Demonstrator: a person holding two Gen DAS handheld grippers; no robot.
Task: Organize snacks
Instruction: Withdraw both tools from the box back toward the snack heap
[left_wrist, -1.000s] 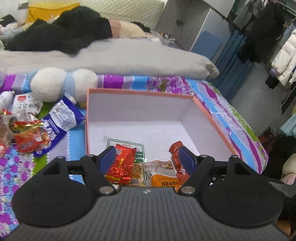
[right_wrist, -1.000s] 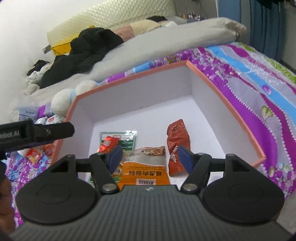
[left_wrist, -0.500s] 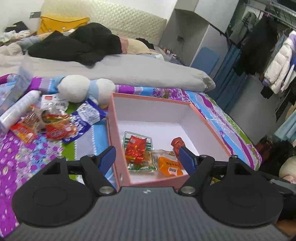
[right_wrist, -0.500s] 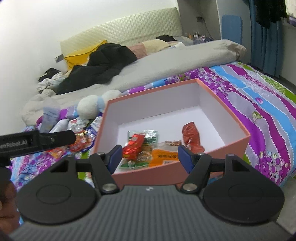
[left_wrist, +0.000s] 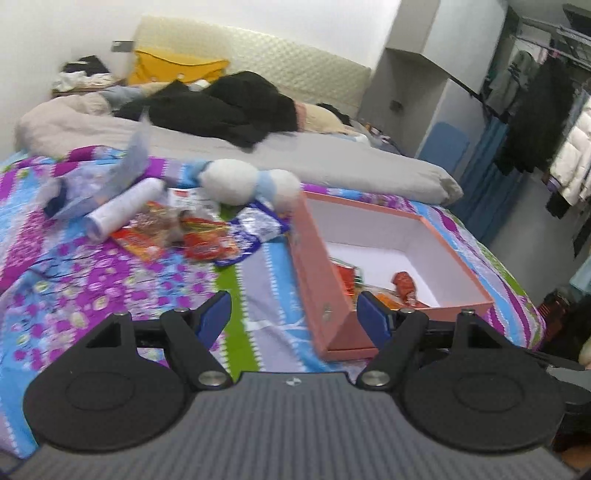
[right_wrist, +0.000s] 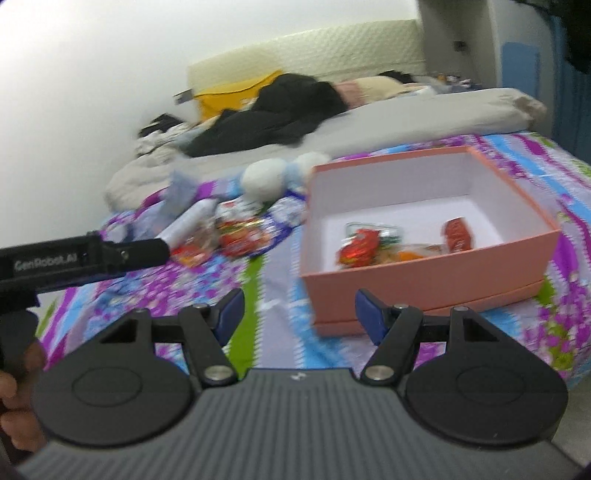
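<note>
I saw box (right_wrist: 424, 273) on bedspread (right_wrist: 273, 295), four snack packets (right_wrist: 360, 246) inside. Loose snack pile (right_wrist: 236, 236) lay left of box, plush toy (right_wrist: 266, 179) behind pile, folded quilt (right_wrist: 406, 122) behind both.

The box (right_wrist: 424, 273) is salmon-pink outside and white inside; within it lie red wrappers (right_wrist: 360, 247) and an orange packet (right_wrist: 413, 254). Left of the box, the bedspread (left_wrist: 122, 280) shows purple florals with blue, green and lilac stripes, under red (left_wrist: 207, 245) and blue-and-white (left_wrist: 258, 230) snack bags. Beyond the box lie a grey duvet (left_wrist: 332, 162) and black clothing (left_wrist: 229, 107).
</note>
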